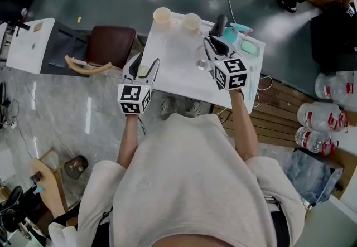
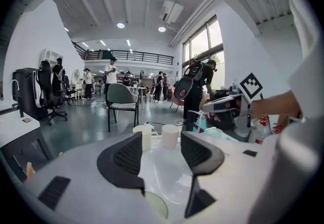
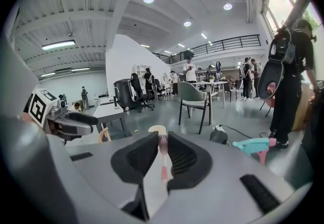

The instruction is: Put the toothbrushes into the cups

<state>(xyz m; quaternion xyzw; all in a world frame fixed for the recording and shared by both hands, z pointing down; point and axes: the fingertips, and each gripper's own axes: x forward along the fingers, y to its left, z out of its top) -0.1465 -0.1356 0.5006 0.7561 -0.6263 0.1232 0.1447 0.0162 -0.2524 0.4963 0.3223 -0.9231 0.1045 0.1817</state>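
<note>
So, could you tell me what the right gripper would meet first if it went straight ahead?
Probably a cream cup, seen just beyond the pink toothbrush clamped in the right gripper; depth is unclear.

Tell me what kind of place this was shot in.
Probably an open-plan office or lab workspace. There are black office chairs on a polished grey floor, a railed mezzanine along the back wall, and several people standing around tables beneath it.
</note>
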